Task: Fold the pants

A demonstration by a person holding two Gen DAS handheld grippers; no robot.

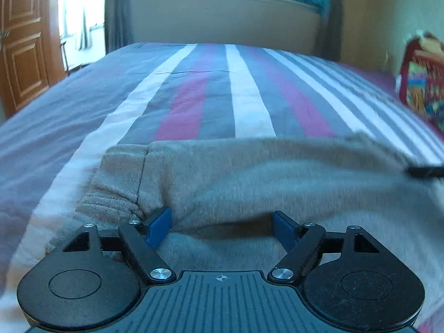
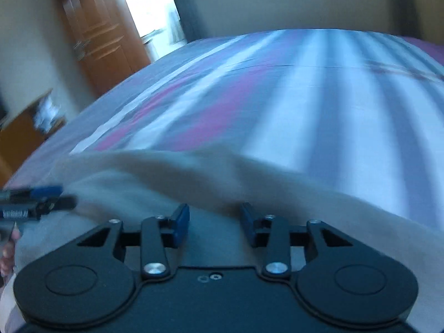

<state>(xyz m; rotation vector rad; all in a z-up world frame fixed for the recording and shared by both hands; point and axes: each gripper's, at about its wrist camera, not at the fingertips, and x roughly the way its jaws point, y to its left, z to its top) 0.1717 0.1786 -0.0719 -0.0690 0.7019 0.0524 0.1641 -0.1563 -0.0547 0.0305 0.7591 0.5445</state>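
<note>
Beige pants lie across the striped bed, filling the 6 o'clock half of the left view, the ribbed waistband bunched at 8 o'clock. The left claw is spread wide, cloth lying between its blue pads but not pinched. The right claw stands part-spread over a fold of the pants, gripping nothing. A door shows at 10 o'clock, a colourful bag at 2 o'clock.
</note>
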